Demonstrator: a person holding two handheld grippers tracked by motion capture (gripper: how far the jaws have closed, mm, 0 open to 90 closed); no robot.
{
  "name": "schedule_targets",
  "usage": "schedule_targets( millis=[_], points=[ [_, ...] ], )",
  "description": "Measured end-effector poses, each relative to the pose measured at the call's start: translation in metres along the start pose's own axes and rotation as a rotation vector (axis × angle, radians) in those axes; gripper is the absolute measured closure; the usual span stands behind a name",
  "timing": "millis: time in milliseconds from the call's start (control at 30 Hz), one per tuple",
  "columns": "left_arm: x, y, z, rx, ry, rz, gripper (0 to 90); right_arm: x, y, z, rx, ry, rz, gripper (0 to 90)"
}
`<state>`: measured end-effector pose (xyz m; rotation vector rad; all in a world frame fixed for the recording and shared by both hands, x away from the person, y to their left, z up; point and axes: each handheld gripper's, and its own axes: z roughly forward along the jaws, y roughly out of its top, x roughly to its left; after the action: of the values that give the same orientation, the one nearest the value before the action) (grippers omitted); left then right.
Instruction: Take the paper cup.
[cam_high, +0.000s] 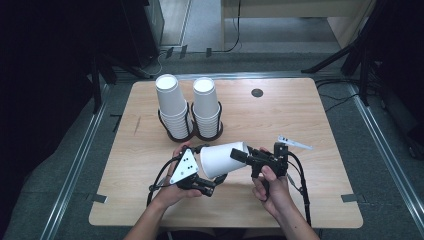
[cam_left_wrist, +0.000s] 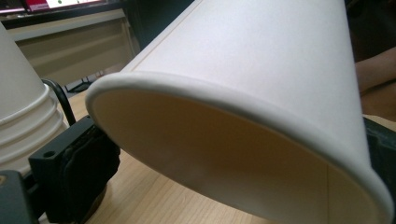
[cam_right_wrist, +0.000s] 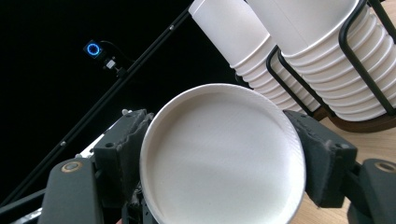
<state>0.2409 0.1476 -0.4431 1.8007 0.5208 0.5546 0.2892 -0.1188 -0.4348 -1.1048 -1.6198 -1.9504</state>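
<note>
A: Where is the paper cup (cam_high: 223, 158)?

B: Lying on its side in the air, in front of the two cup stacks (cam_high: 190, 107), above the table (cam_high: 300, 115). Its wide mouth faces the left gripper (cam_high: 202, 184) and its narrow bottom points toward the right gripper (cam_high: 239, 157).

A: Is the right gripper holding it?

B: Yes. In the right gripper view the round bottom of the cup (cam_right_wrist: 224, 154) sits between the two black pads (cam_right_wrist: 322, 163), which pinch it from either side.

A: And the left one?

B: In the left gripper view the cup's rim (cam_left_wrist: 233, 107) lies across the jaws, with one pad (cam_left_wrist: 84, 168) against the rim's outside. I cannot tell whether that gripper is spread or pressed on it.

A: Where are the stacks?

B: Upside down in black wire holders (cam_high: 192, 131), beyond the cup.
</note>
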Motion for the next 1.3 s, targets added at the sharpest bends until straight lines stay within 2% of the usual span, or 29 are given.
schedule_targets(
  millis=[233,433,733,933,1100,1300],
  points=[
    [-0.002,-0.002,0.0,0.008,-0.011,0.017,4.8,-0.004,0.005,-0.004,0.0,0.002,0.022,25.1],
    [-0.002,-0.002,0.0,0.007,-0.023,0.026,6.6,-0.006,0.007,-0.006,0.003,0.009,0.019,24.8],
    [0.002,-0.003,-0.002,0.004,-0.029,0.004,8.0,-0.007,0.01,-0.01,-0.011,-0.019,-0.032,20.5],
    [0.005,-0.002,-0.005,0.014,-0.032,0.005,8.2,-0.006,0.014,-0.016,-0.031,-0.041,-0.059,16.7],
    [0.01,-0.003,-0.007,0.035,-0.039,-0.004,8.3,-0.003,0.018,-0.021,-0.051,-0.062,-0.104,16.3],
    [0.014,-0.002,-0.011,0.039,-0.04,-0.011,8.5,-0.002,0.021,-0.025,-0.059,-0.087,-0.135,16.3]
  ],
)
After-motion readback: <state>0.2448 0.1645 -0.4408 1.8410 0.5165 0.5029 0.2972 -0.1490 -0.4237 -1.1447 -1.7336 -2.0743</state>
